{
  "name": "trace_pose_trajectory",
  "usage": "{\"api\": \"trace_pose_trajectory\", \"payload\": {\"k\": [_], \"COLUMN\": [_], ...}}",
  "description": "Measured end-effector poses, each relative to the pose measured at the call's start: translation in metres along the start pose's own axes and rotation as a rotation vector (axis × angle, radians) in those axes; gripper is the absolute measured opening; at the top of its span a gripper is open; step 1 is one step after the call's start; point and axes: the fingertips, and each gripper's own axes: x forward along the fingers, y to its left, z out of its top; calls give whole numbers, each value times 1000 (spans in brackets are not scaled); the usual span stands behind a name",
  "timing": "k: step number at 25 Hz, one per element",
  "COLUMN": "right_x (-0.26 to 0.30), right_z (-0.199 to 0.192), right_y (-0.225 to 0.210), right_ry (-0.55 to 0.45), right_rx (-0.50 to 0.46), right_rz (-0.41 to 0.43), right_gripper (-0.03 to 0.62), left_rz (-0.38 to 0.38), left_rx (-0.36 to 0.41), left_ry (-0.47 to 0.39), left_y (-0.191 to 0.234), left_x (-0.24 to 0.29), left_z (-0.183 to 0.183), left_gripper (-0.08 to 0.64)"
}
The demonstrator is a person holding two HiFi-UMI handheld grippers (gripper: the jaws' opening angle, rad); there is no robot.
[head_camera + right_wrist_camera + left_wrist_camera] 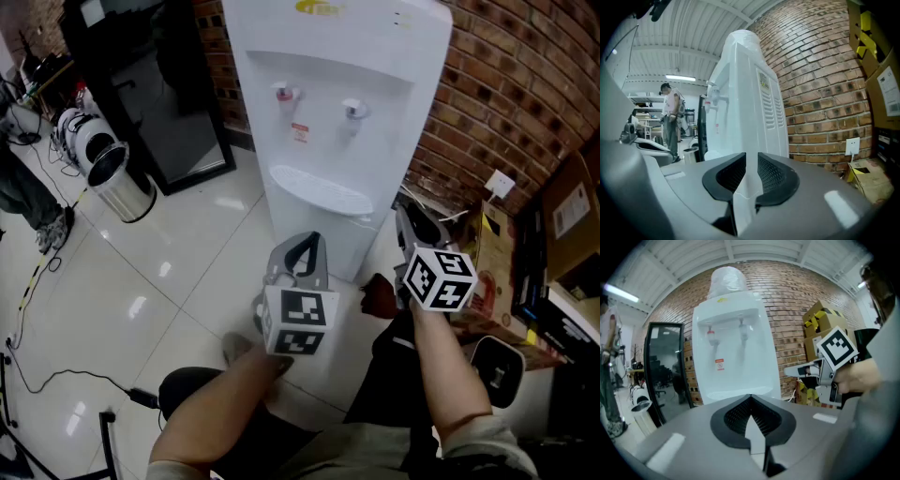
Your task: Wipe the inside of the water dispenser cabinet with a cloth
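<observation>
Nearest, the left gripper (750,398) is pressing its ribbed black jaws tip to tip on nothing, while the right gripper (751,157) is holding its pair a narrow slot apart, empty. Ahead of both, the water dispenser (328,112) is standing upright: a boxy tower of smooth white plastic, with a red tap (284,93) and a blue tap (353,110) above an oval drip tray (323,187). It is sitting on glossy pale floor tiles (169,281) against a rough red brick wall (487,94), with a round metal bin (122,178) to its left and cardboard boxes (572,206) to its right.
</observation>
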Motion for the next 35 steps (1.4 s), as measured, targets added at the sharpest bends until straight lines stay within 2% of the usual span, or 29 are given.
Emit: {"api": "trace_pose_trajectory", "payload": {"k": [2,6,9,11,14,16,20,23,25,30,32,35], "right_x": [-9,-30,-49,-60,-72,-75,-74,-68,-59,-25,-10,12], "right_z": [0,20,25,31,43,46,2,-29,-47,-77,-97,-149], "right_y": [3,-1,-7,-7,-2,-7,-38,-58,-65,-71,-72,-70], "right_ry": [-9,-31,-9,3,9,1,74,115,137,170,194,270], "right_rx": [14,-52,-43,-68,-144,-206,-191,-189,-186,-174,-173,-174], "right_rz": [-50,-91,-84,-62,2,20,40,44,54,121,150,185], "right_gripper": [84,83,84,94,133,135,169,178,193,220,232,255], "left_rz": [-23,-74,-113,-136,-157,-157,-185,-187,-150,-48,-32,-6], "left_rx": [-14,4,3,-37,-103,-105,-42,-2,8,-37,-27,-10], "left_ry": [-19,-65,-74,-70,-78,-100,-56,-23,-3,86,88,74], "left_y": [3,-6,-25,-40,-60,-73,-110,-121,-115,-98,-97,-95], "left_x": [-6,-7,-7,-7,-2,7,24,37,44,60,69,81], "left_z": [1,10,12,16,26,32,11,-7,-21,-66,-74,-78], "left_gripper": [0,0,31,49,60,60,60,60,60,83,85,123]}}
